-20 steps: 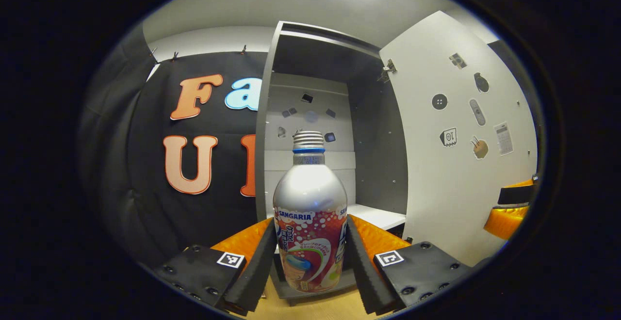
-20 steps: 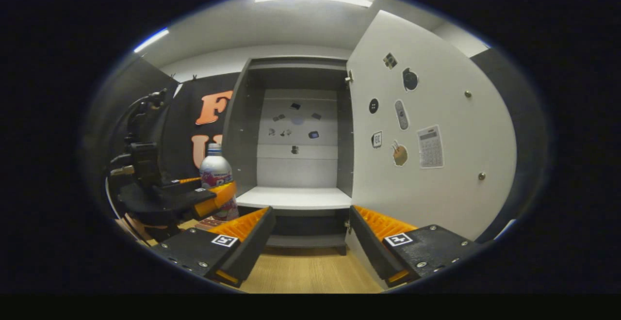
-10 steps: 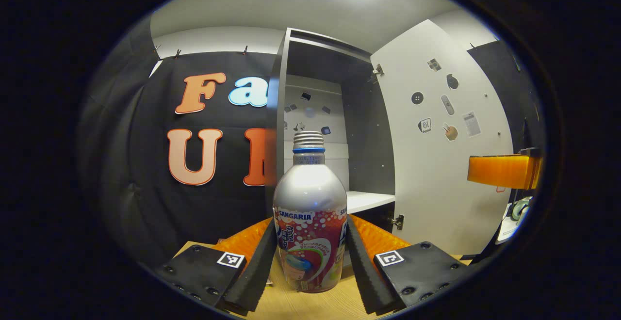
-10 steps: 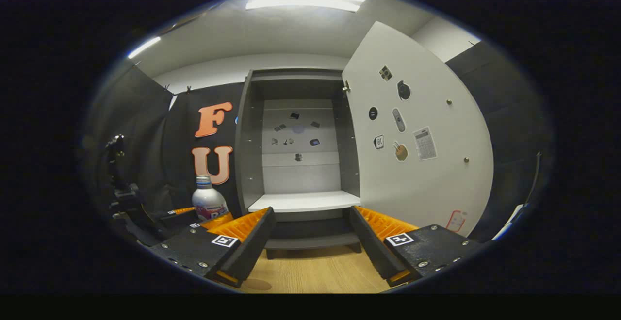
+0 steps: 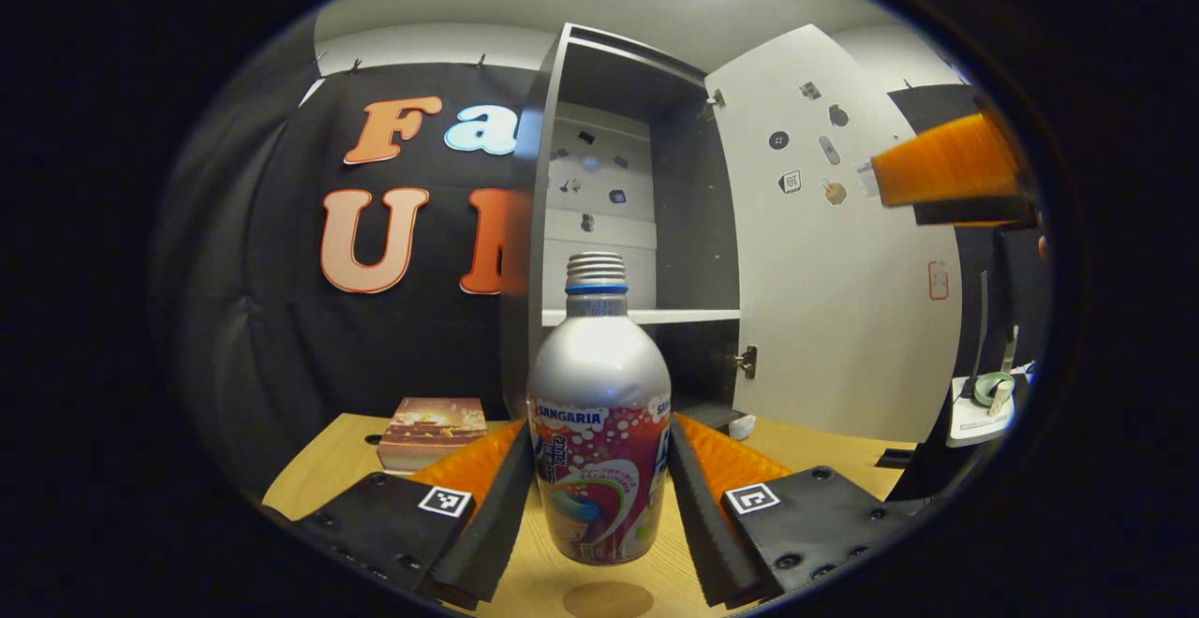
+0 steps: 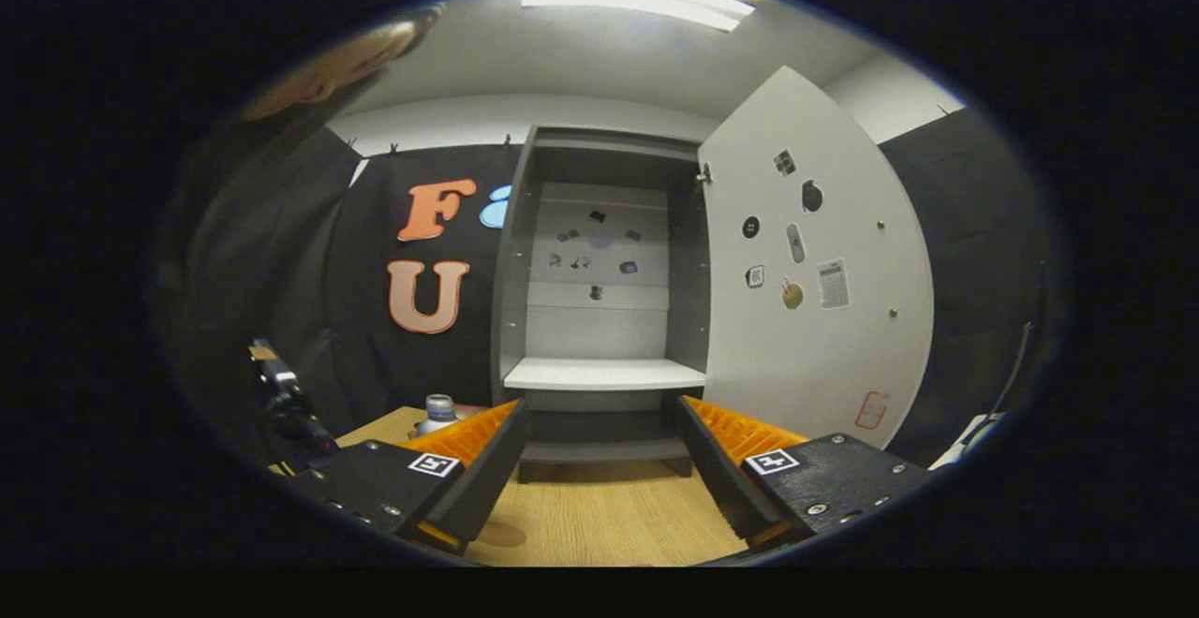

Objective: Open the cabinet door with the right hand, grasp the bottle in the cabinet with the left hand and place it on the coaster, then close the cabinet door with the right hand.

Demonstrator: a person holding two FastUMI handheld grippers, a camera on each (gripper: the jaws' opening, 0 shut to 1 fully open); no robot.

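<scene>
Left gripper clamped the bottle upright, just above the wooden table. Right gripper jaws stood apart, empty, facing the cabinet; its door stood open.

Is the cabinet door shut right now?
No, the cabinet door stands swung wide open to the right, leaving the cabinet's white shelf in plain sight.
</scene>
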